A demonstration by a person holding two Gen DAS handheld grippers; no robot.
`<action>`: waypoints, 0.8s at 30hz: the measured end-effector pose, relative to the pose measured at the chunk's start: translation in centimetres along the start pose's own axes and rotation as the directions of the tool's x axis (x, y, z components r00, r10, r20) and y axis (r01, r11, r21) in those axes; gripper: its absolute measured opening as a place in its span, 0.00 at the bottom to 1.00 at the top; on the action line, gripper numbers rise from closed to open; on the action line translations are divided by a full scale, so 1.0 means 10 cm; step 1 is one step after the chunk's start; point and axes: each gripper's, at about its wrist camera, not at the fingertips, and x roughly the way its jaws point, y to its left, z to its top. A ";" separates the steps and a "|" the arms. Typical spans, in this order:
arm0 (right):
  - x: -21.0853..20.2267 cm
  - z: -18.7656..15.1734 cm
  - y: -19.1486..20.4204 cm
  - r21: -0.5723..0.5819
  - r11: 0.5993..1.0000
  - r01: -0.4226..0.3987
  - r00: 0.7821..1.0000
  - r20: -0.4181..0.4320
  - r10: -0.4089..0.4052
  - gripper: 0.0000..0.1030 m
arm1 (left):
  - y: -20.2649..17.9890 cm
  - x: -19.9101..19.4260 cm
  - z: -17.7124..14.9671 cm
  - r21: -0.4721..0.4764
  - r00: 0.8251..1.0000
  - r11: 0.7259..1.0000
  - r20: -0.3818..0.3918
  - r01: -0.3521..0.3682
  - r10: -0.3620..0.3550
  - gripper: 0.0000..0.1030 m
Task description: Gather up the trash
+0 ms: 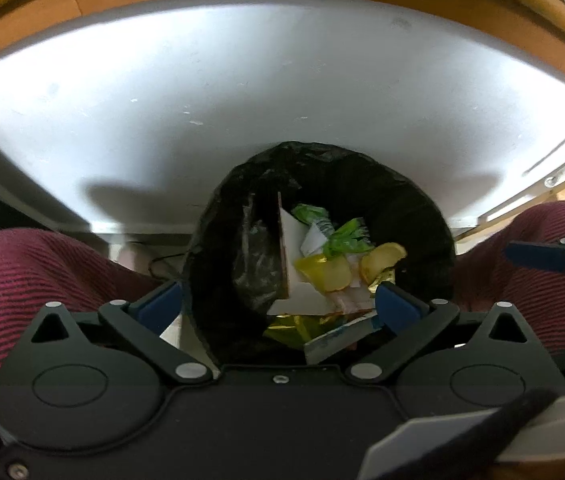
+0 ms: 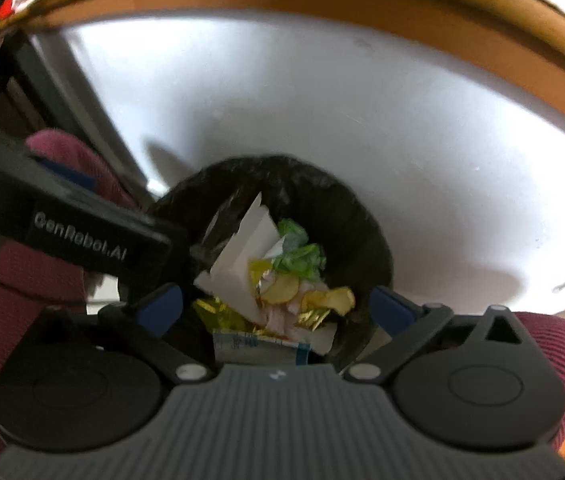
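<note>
Trash fills the round bin lined with a black plastic bag (image 1: 322, 184), which we see from above, standing between the person's knees in maroon ribbed trousers (image 1: 34, 272) and below the edge of the white desk (image 1: 242, 100). Going left to right inside the bag: a white cardboard sheet (image 1: 288, 248) standing on edge, a crumpled green wrapper (image 1: 342, 236), gold foil (image 1: 310, 272), and yellow peel slices (image 1: 382, 260). A white and blue packet (image 1: 338, 338) lies nearest us. Our left claw (image 1: 278, 308) hangs over the opening, fingers spread apart and empty. Our right claw (image 2: 278, 304) hovers over it too, likewise spread wide, holding nothing.
</note>
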 end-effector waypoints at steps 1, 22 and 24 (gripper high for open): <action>0.01 -0.01 0.01 0.000 1.000 -0.005 1.000 -0.004 0.005 1.00 | -0.01 0.00 0.00 0.008 1.000 1.000 0.001 -0.012 0.012 1.00; 0.12 -0.01 -0.08 0.058 0.998 0.001 0.999 -0.043 0.001 1.00 | 0.05 0.33 -0.08 0.017 0.991 0.997 -0.105 -0.077 0.079 0.98; 0.14 0.00 -0.09 0.055 0.998 0.008 0.999 -0.045 -0.006 1.00 | 0.05 0.36 -0.08 0.020 0.990 0.997 -0.112 -0.081 0.083 0.98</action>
